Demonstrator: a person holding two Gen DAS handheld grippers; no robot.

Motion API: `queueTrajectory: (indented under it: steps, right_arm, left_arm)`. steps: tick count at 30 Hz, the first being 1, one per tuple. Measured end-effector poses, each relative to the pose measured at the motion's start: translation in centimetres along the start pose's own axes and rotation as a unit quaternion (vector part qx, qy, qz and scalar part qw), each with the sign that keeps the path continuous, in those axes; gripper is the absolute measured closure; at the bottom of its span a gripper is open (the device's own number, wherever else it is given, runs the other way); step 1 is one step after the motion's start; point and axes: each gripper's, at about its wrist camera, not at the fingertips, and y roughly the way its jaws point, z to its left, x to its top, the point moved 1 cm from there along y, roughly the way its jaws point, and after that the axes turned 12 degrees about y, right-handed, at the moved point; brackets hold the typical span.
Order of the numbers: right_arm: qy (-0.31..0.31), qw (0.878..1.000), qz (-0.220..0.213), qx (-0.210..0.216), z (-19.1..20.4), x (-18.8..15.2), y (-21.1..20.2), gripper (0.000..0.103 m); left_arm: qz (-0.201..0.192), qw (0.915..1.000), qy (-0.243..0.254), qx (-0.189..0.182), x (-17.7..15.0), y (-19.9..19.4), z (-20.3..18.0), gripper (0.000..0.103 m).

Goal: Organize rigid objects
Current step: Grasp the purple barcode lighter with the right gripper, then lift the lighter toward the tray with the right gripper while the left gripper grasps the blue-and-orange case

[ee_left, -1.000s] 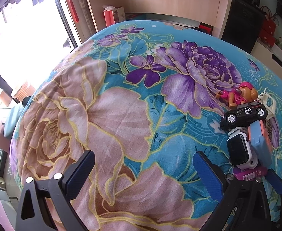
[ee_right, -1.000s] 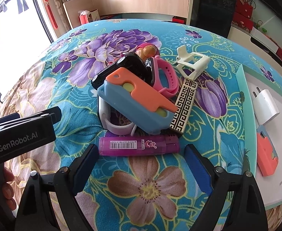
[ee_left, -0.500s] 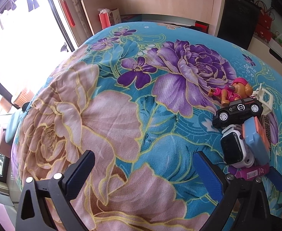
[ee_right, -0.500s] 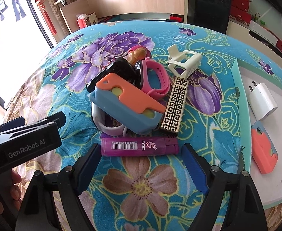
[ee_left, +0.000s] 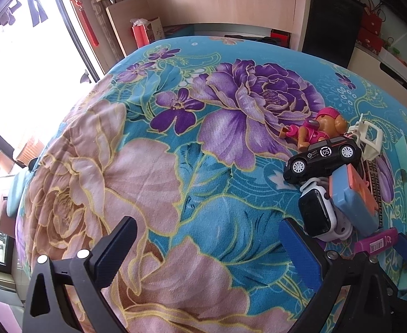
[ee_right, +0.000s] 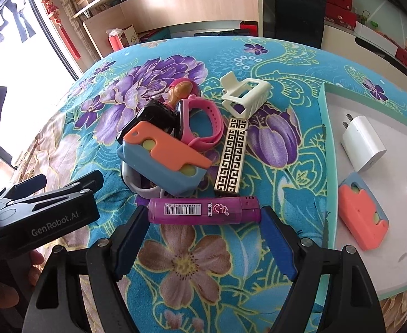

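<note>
Purple lighter [ee_right: 203, 214] lies crosswise on the floral blanket [ee_right: 300, 188], right between the tips of the right hand-held gripper [ee_right: 203, 222], whose jaws have just narrowed and now flank its two ends; whether the pads touch, I cannot tell. Just behind it sits the pile: blue-and-orange case [ee_right: 164, 161], black toy car [ee_left: 323, 159], pink watch [ee_right: 200, 122], patterned bar [ee_right: 231, 161]. Left hand-held gripper [ee_left: 209, 249] hangs over bare blanket, jaws wide apart and empty.
</note>
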Motion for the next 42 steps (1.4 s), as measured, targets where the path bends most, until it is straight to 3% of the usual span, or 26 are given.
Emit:
queueTrajectory:
  steps: [7, 15, 28, 42]
  right_arm:
    - [0.01, 1.0, -0.025, 0.002, -1.7, 1.0, -2.4, 0.021]
    - [0.057, 0.996, -0.063, -0.015, -5.8, 2.3, -5.1, 0.021]
    - [0.123, 0.988, -0.088, -0.041, -11.5, 2.9, -7.2, 0.021]
    - [0.135, 0.987, -0.083, -0.032, -12.4, 2.7, -7.1, 0.021]
  left_arm:
    - [-0.01, 0.9999, 0.01, 0.0, 0.3, -0.5, -0.8, 0.0]
    - [-0.045, 0.9973, 0.055, -0.016, 1.0, -2.3, -3.4, 0.0]
    - [-0.089, 0.983, 0.157, -0.032, 1.7, -3.8, -9.3, 0.0]
    - [-0.078, 0.9776, 0.195, -0.018, 1.7, -2.0, -11.9, 0.003]
